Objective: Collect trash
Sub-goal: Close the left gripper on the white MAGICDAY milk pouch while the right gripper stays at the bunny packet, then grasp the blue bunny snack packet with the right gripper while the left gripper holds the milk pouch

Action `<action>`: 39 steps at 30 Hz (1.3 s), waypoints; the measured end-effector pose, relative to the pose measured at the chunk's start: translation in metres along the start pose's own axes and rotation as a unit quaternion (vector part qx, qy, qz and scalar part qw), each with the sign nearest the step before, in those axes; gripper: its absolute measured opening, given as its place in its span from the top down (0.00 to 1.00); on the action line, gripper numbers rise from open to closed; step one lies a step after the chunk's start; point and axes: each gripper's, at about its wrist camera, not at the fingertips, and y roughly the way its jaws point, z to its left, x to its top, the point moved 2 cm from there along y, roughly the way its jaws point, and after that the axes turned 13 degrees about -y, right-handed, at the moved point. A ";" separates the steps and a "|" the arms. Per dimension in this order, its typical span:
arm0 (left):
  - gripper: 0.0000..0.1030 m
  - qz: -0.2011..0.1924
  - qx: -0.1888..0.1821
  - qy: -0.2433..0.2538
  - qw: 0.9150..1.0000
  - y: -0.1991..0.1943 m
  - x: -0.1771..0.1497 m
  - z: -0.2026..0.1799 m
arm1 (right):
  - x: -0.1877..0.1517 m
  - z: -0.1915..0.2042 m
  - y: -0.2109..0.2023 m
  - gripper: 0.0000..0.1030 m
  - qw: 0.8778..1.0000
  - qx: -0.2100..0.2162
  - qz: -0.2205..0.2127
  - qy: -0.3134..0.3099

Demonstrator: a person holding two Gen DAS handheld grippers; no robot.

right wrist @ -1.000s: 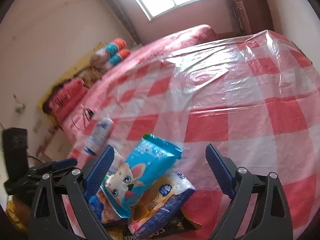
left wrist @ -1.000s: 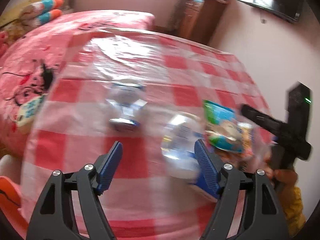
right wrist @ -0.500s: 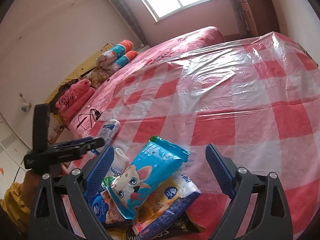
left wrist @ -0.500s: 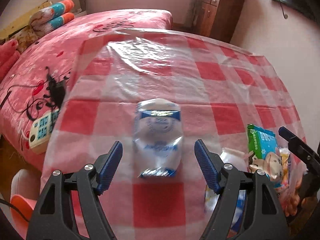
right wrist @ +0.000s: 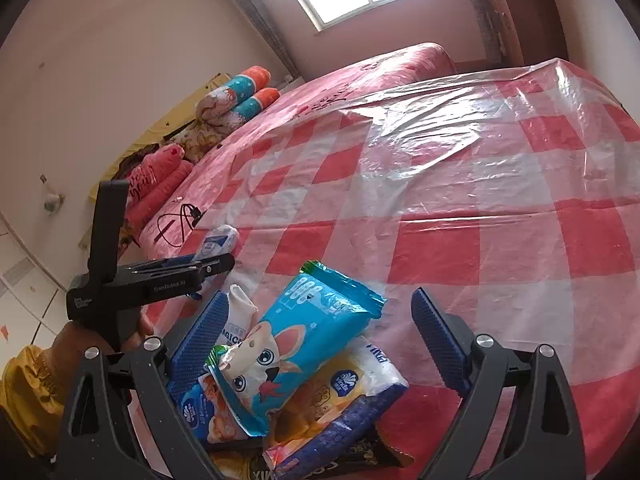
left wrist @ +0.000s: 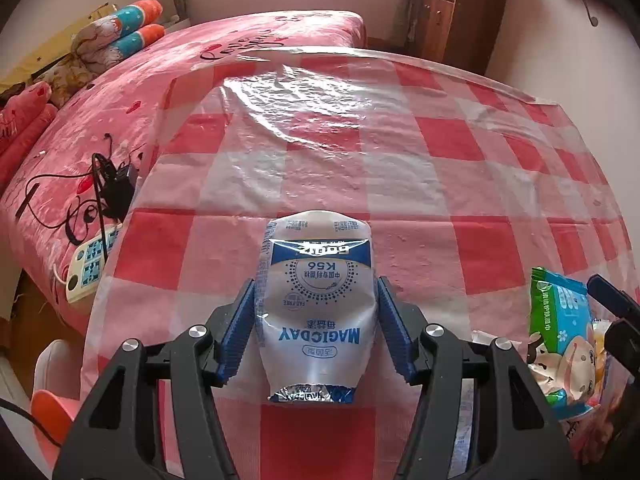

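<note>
A white and blue drink pouch (left wrist: 316,304) lies on the checked table (left wrist: 400,184), its foil end toward me. My left gripper (left wrist: 316,284) straddles it and its jaws are closing; both blue pads (left wrist: 240,328) touch the pouch's sides. In the right wrist view the left gripper (right wrist: 160,276) reaches in from the left, with the pouch (right wrist: 218,240) at its tip. My right gripper (right wrist: 318,296) stands open and low over a pile of wrappers at the table's near edge, topped by a blue bunny packet (right wrist: 316,340). That packet (left wrist: 560,336) shows at the right of the left wrist view.
Clear plastic sheeting covers the red and white cloth. A pink bed (left wrist: 120,92) runs along the table's left side, with a remote (left wrist: 90,264) and a black cable (left wrist: 112,184) on it. A wooden cabinet (left wrist: 456,8) stands at the back. An orange stool (left wrist: 44,404) sits lower left.
My left gripper swung left from the wrapper pile to the pouch, sank toward it, and its jaws narrowed onto the pouch's sides. The right gripper stayed open over the pile.
</note>
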 end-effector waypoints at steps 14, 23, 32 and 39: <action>0.42 -0.023 -0.016 0.002 1.000 -0.033 -0.029 0.018 | -0.002 0.019 0.006 0.11 0.998 0.021 0.017 -0.056; 0.42 -0.012 -0.054 0.014 0.998 -0.049 -0.051 0.036 | -0.002 0.027 0.021 0.08 0.995 0.005 0.061 -0.075; 0.42 -0.007 -0.094 0.032 0.995 -0.055 -0.068 0.040 | -0.004 0.042 0.029 0.06 0.989 -0.039 0.084 -0.115; 0.42 -0.006 -0.114 0.044 0.992 -0.057 -0.081 0.046 | -0.001 0.047 0.037 0.06 0.986 -0.080 0.112 -0.096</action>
